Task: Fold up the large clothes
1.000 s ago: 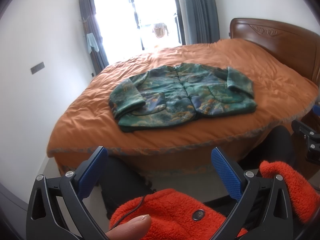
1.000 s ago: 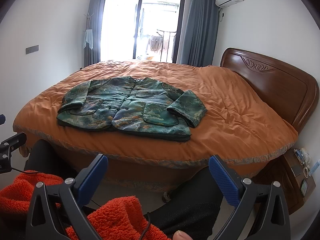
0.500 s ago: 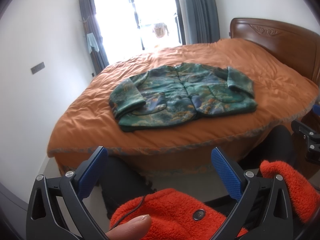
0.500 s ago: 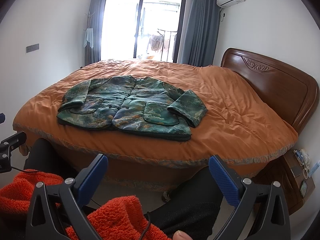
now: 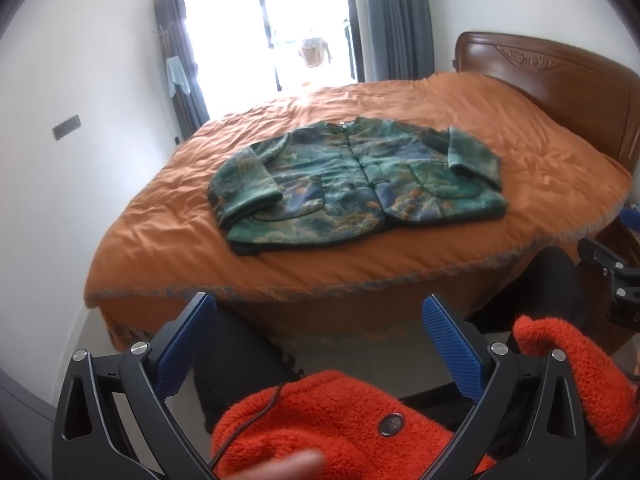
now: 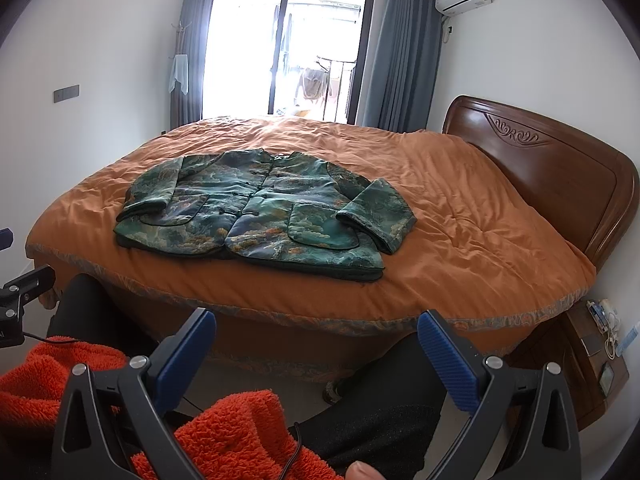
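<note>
**Green brocade jacket laid flat on an orange bed, both grippers spread and empty**

Green and blue patterned fabric, with a satin-like sheen and touches of orange, makes up a padded jacket (image 6: 256, 216) lying front-up on an orange quilt (image 6: 460, 236). The quilt covers a bed with a carved wooden headboard (image 6: 560, 168) at about 2 o'clock. In the right wrist view the jacket sits at roughly 11 o'clock, collar toward the bright window, hem toward the near edge of the bed. It is buttoned down the middle, and each sleeve bends inward, so the cuffs rest on or beside the pocket area.

The left gripper (image 5: 320, 344) and the right gripper (image 6: 316, 348) are both held low at 6 o'clock, well apart from the jacket. Their blue-padded jaws stand wide, with nothing between them. A fuzzy orange-red sleeve (image 6: 232, 432) of the person shows beneath them.

The jacket looks thick and quilted, so it probably bends in soft, bulky folds and has some weight. The glossy surface may slide in the pads. Good holds are likely the shoulder seams and the hem corners, pinching through both layers.
</note>
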Motion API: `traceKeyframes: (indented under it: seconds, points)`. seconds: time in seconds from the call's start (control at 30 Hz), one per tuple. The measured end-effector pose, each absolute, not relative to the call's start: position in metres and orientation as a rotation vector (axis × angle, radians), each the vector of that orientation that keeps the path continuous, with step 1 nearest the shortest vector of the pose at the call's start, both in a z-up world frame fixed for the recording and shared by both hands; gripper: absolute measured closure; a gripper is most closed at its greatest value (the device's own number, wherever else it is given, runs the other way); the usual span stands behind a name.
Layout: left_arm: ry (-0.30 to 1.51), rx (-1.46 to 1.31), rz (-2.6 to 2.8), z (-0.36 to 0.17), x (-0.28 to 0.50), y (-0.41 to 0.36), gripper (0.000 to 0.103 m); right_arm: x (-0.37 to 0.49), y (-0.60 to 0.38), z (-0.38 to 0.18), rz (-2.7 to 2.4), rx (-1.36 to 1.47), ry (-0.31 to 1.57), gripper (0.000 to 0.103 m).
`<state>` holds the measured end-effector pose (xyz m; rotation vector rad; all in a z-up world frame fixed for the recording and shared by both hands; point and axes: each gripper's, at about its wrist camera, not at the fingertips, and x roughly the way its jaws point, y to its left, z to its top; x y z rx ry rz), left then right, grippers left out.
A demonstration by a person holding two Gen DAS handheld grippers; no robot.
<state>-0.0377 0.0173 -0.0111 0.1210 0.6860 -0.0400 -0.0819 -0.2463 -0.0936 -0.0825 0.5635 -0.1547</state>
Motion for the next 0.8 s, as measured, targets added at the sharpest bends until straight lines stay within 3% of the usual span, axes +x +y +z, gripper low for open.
traceKeyframes:
  seconds: [0.8]
  points:
    - [0.706, 0.123, -0.05, -0.007, -0.038, 0.011, 0.0, -0.082, -0.244, -0.094, -0.155, -0.091, 0.57, 0.0]
